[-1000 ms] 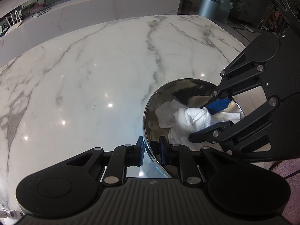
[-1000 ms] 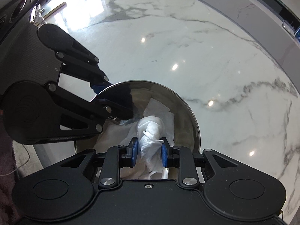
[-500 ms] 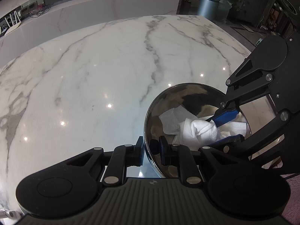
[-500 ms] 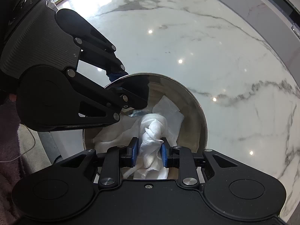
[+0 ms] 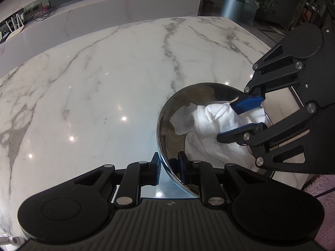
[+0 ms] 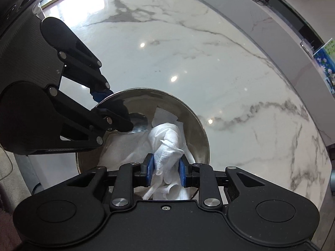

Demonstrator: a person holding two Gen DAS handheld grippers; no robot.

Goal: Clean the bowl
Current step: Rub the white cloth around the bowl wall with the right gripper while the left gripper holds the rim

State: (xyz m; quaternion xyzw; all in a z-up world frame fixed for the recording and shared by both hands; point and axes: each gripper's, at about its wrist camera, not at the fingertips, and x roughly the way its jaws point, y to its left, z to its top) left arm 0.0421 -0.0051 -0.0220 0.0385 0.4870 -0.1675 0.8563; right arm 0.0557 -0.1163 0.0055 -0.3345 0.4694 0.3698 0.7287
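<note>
Counter [image 5: 108, 87] bare across middle and far edge: free passage. Near right corner crowded: bowl [image 5: 165, 113] there, wadded cloth [image 5: 211, 121] filling its inside, left gripper [image 5: 169, 167] straddling the rim, right gripper [image 5: 240, 117] entering from the right

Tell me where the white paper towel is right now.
The paper towel is inside the metal bowl on the marble table, pinched in the right gripper; the left gripper clamps the bowl's rim.
</note>
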